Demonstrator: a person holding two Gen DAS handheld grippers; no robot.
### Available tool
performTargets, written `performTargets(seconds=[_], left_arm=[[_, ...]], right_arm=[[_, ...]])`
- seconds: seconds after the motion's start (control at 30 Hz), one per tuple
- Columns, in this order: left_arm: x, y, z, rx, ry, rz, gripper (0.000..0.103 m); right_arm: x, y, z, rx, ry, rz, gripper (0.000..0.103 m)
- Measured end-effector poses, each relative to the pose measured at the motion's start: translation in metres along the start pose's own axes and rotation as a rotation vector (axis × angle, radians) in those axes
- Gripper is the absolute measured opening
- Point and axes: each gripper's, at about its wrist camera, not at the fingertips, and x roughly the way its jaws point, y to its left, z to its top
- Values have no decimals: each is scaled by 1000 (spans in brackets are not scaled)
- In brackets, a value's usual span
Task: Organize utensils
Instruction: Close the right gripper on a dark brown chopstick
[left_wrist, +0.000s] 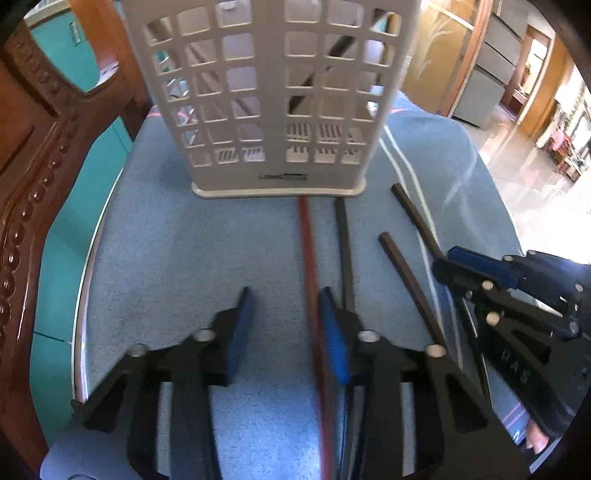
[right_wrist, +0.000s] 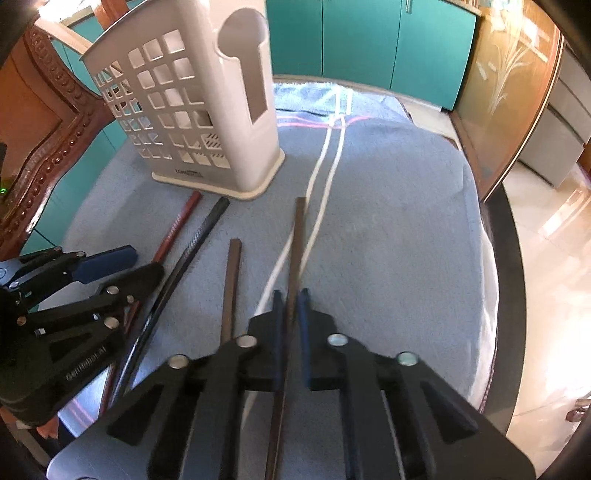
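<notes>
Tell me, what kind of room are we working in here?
Probably a home kitchen or dining area: teal cabinets, a carved wooden chair, and a utensil holder on a towel-covered table.

My right gripper (right_wrist: 291, 295) is clamped on the right-hand brown chopstick (right_wrist: 298, 236). A second brown chopstick (right_wrist: 232, 280) lies just left of it. My left gripper (right_wrist: 140, 264) sits over the red chopstick (right_wrist: 177, 225) and black chopstick (right_wrist: 199, 232), near the perforated holder (right_wrist: 192, 110) on the blue towel (right_wrist: 388, 221).
</notes>
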Motion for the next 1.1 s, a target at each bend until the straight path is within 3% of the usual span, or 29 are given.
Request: performTargets(seconds=[0.1, 0.23, 0.3, 0.47, 0.6, 0.67, 0.93, 1.1], left_arm=[[0, -5, 1, 46, 20, -40, 17], [-7, -3, -3, 83, 66, -110, 16], [-9, -1, -4, 81, 60, -94, 16], [-2, -4, 8, 68, 35, -44, 23], [7, -5, 22, 46, 17, -11, 44], [10, -4, 27, 24, 12, -9, 48], [15, -4, 42, 12, 1, 8, 52], [16, -4, 33, 6, 1, 14, 55]], right_arm=[[-6, -13, -5, -2, 53, 40, 7], [-15, -17, -11, -71, 57, 29, 9], [-18, -17, -10, -68, 27, 23, 15], [-11, -9, -4, -76, 12, 4, 18], [0, -2, 1, -71, 11, -16, 26], [2, -1, 4, -66, 3, -16, 27], [2, 2, 3, -85, -24, -44, 27], [3, 8, 1, -93, -32, -58, 27]])
